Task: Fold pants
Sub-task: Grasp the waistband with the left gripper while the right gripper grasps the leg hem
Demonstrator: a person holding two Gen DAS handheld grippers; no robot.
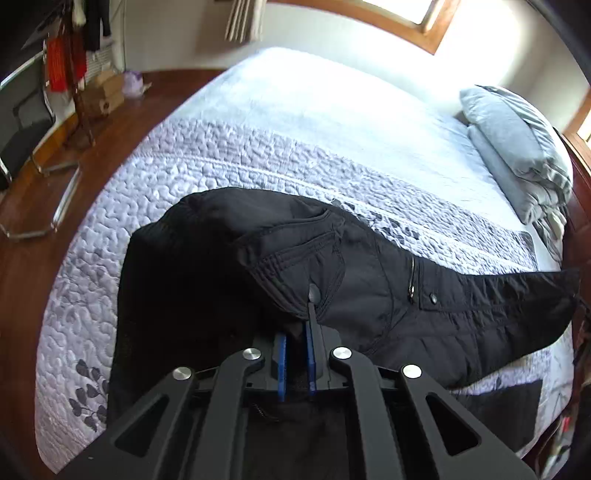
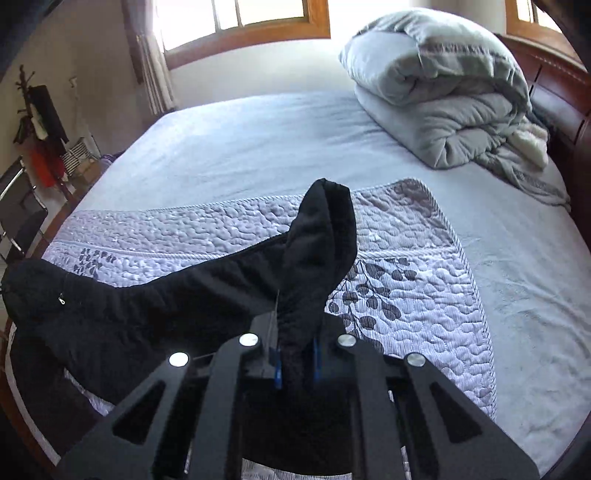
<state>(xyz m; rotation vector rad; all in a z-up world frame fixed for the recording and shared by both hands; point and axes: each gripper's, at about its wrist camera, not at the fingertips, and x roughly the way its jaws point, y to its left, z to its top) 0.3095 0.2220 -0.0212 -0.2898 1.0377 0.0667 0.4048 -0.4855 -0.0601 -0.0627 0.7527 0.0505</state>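
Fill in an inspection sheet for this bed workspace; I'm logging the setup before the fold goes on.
Surface: bed with a quilted cover spread across the near part.
Job's things: black pants, lifted at two spots.
Clutter: folded grey duvet at the headboard end.
Grippers: left tool shut on pants; right tool shut on pants.
Cables: nothing seen.
Surroundings: windows, wooden floor, coat rack.

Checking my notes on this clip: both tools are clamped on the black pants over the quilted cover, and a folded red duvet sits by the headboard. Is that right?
One detail is off: the folded duvet by the headboard is grey, not red, as the right wrist view shows. The rest holds: the left tool and right tool are both clamped on the black pants over the quilted cover.
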